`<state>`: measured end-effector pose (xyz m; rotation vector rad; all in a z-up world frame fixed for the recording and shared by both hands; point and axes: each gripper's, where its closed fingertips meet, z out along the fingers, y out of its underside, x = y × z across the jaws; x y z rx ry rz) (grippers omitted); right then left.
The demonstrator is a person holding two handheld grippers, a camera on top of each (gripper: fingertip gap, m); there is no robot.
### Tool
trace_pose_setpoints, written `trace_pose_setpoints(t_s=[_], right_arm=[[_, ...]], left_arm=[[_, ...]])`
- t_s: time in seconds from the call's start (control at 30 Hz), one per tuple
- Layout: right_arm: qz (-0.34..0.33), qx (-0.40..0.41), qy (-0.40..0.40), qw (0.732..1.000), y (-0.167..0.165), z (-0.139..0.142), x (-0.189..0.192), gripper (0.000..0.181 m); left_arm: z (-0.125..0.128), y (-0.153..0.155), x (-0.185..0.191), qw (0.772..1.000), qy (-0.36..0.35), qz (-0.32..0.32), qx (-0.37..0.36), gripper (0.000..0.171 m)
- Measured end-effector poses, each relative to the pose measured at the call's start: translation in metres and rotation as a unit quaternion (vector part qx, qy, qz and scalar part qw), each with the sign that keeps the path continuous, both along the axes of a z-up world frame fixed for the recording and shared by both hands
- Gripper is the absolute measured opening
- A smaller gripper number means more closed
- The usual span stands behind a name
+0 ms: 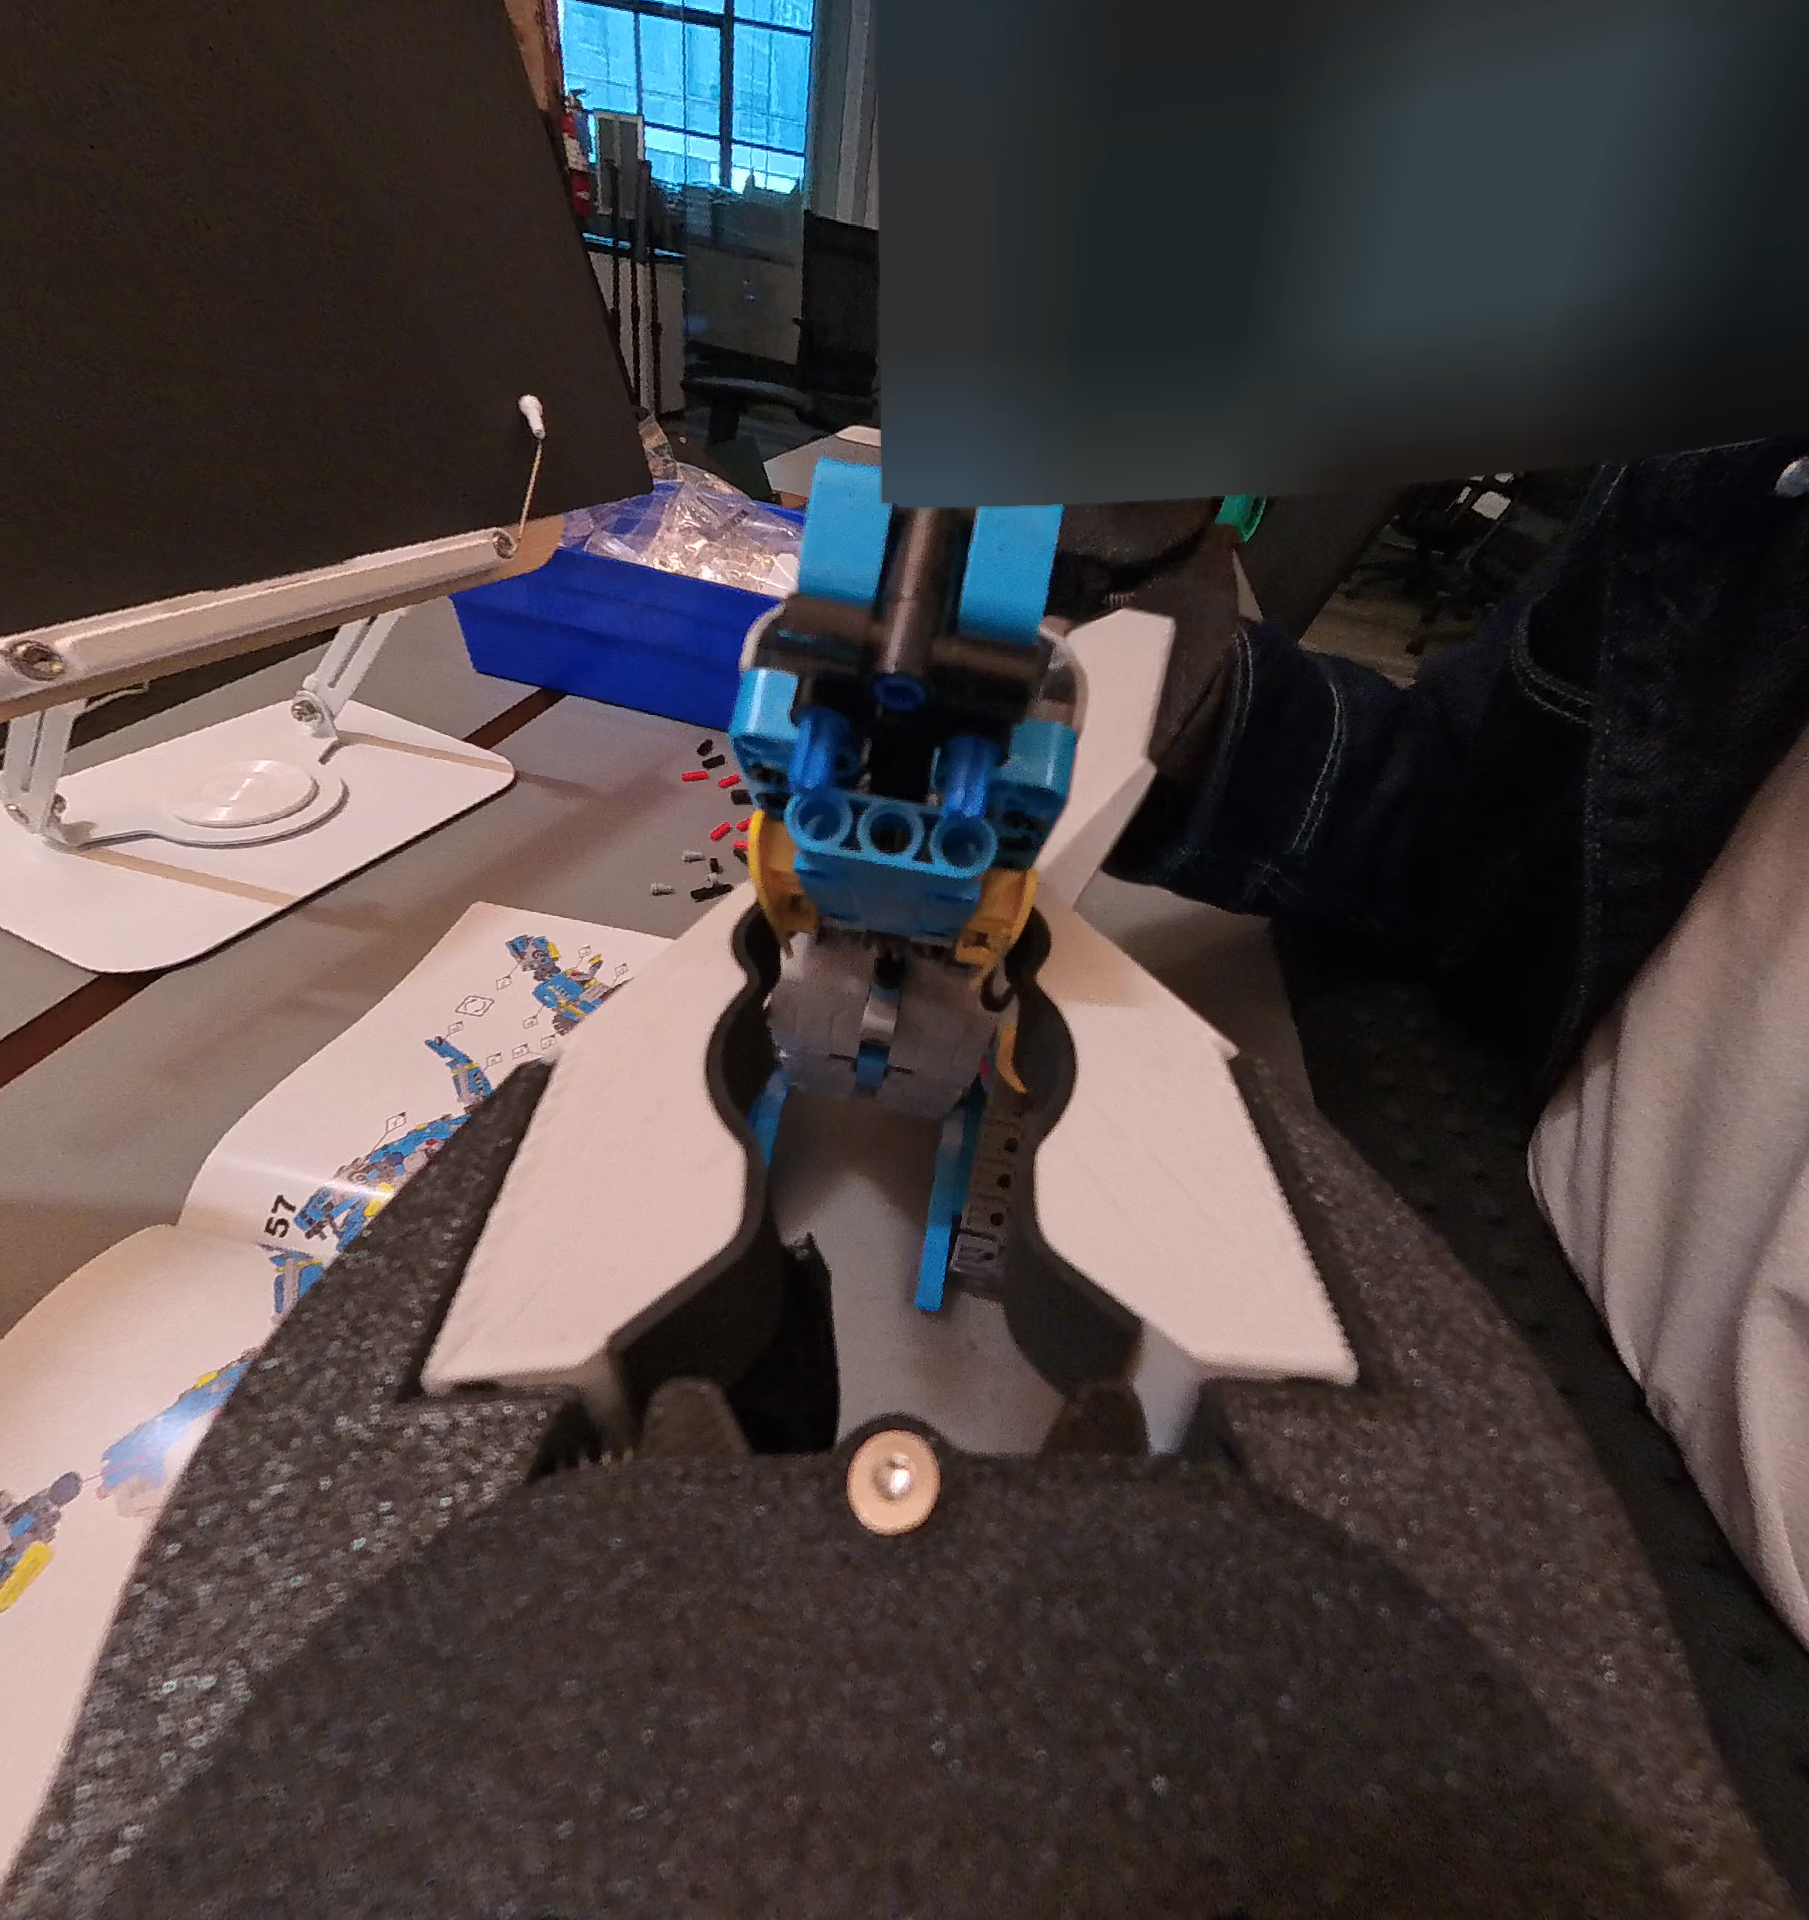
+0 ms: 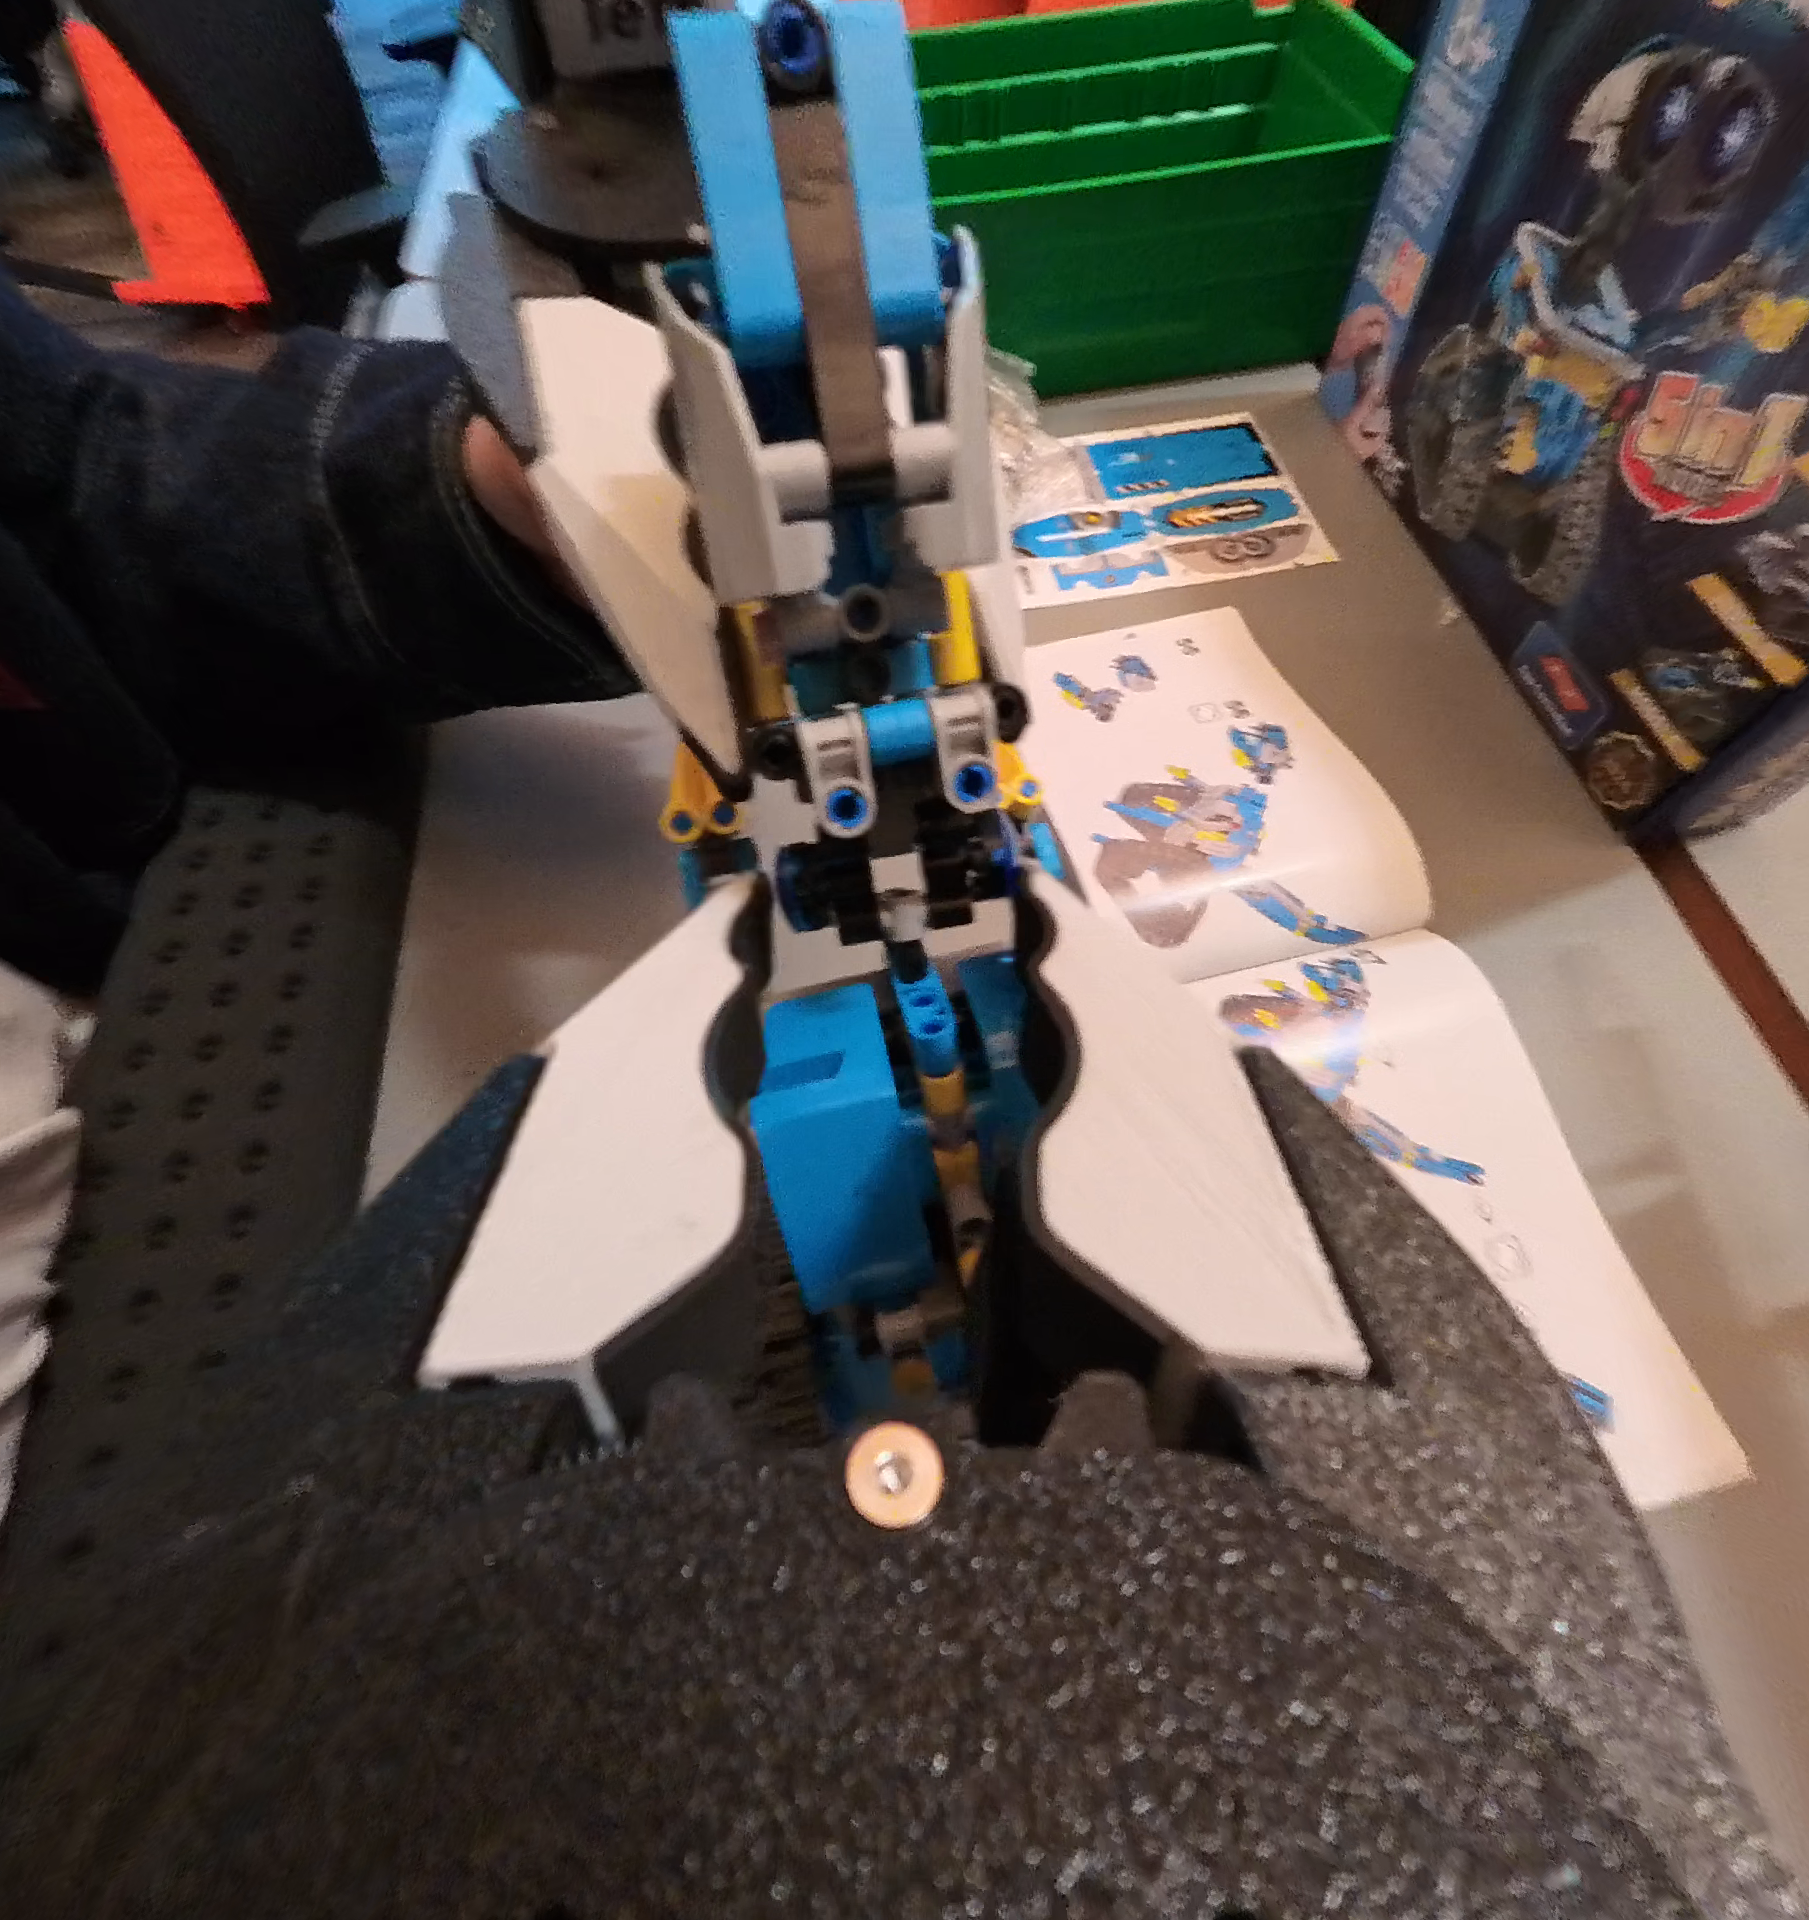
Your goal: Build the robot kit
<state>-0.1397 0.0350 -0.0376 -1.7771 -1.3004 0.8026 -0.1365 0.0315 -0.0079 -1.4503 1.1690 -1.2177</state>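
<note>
A blue, grey, black and yellow brick model [image 1: 895, 831] is held in the air between both grippers. My left gripper [image 1: 889, 935] is shut on its grey and yellow middle part. The right gripper's white finger [image 1: 1118, 717] shows behind the model. In the right wrist view my right gripper [image 2: 889, 904] is shut on the model [image 2: 838, 1122] at its blue block end. The left gripper's white fingers [image 2: 609, 499] clamp the model's far part, with two blue beams sticking up beyond them. A hand in a dark denim sleeve [image 2: 256, 540] holds that gripper.
An open instruction booklet [image 2: 1295, 831] lies on the grey table [image 2: 526, 831], with a sticker sheet [image 2: 1170, 520], a green bin [image 2: 1139, 208] and the set's box [image 2: 1627, 416] behind. A blue bin [image 1: 609, 623], small loose pieces [image 1: 708, 821] and a white stand [image 1: 204, 790] are left. The grippers are tip to tip, or close to it.
</note>
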Motion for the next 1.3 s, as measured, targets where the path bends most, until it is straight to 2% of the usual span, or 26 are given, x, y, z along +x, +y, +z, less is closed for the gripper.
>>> trace_pose_setpoints(t_s=[0.33, 0.47, 0.57, 0.63, 0.7, 0.73, 0.77, 0.83, 0.93, 1.3], right_arm=[[0.009, -0.007, -0.019, 1.000, -0.004, 0.001, 0.020, 0.039], [0.014, -0.012, 0.002, 1.000, -0.004, 0.008, 0.023, 0.039], [0.015, 0.009, -0.026, 1.000, -0.002, 0.000, 0.025, 0.036], [-0.013, 0.025, -0.031, 0.999, 0.006, 0.003, 0.037, 0.048], [-0.025, 0.006, -0.038, 0.999, 0.006, 0.001, 0.049, 0.084], [-0.024, -0.003, -0.039, 0.999, 0.005, -0.001, 0.051, 0.096], [-0.023, -0.004, -0.038, 0.999, 0.006, -0.003, 0.052, 0.101], [0.008, -0.005, -0.044, 0.999, -0.001, -0.010, 0.045, 0.099], [0.017, 0.015, -0.055, 0.998, 0.002, -0.018, 0.036, 0.085], [0.016, 0.001, -0.053, 0.998, 0.002, -0.019, 0.037, 0.084]], left_arm=[[0.000, -0.001, 0.008, 1.000, 0.022, -0.006, 0.010, 0.043], [0.000, -0.002, 0.010, 1.000, 0.023, -0.007, 0.008, 0.043], [-0.002, -0.002, 0.011, 0.999, 0.034, -0.002, 0.012, 0.043], [-0.005, -0.001, 0.011, 0.999, 0.045, 0.006, 0.020, 0.043], [-0.006, -0.001, 0.012, 0.998, 0.050, 0.012, 0.023, 0.043], [-0.005, -0.001, 0.013, 0.998, 0.049, 0.012, 0.022, 0.043], [-0.005, -0.001, 0.014, 0.998, 0.049, 0.012, 0.021, 0.043], [-0.005, -0.001, 0.015, 0.999, 0.051, 0.008, 0.017, 0.043], [-0.003, 0.001, 0.016, 0.998, 0.059, 0.005, 0.008, 0.043], [-0.008, 0.000, 0.014, 0.991, 0.134, 0.006, -0.015, 0.042]])
